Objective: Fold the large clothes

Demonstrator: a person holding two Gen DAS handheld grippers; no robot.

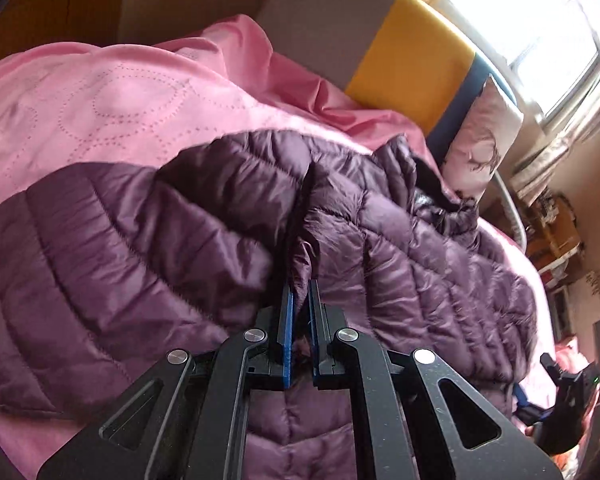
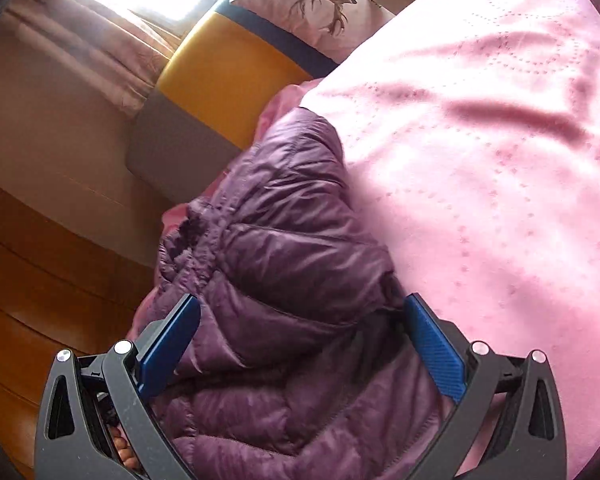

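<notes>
jacket (image 1: 400,248) fold pinched in left tool (image 1: 301,296); right tool (image 2: 300,336) spread wide.

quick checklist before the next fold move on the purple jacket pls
1. Left gripper has fabric: ok, jaws closed on an edge of the dark purple quilted puffer jacket.
2. Right gripper has a hold: not ok, jaws wide open, straddling a bunched part of the jacket without pinching it.
3. Jacket lies flat: not ok, it is bunched and creased on the pink stitched bedspread.
4. Jacket fully on the bed: cannot tell, one end sits near the bed edge by the yellow and grey headboard.
5. Deer-print pillow clear of the jacket: ok.
</notes>
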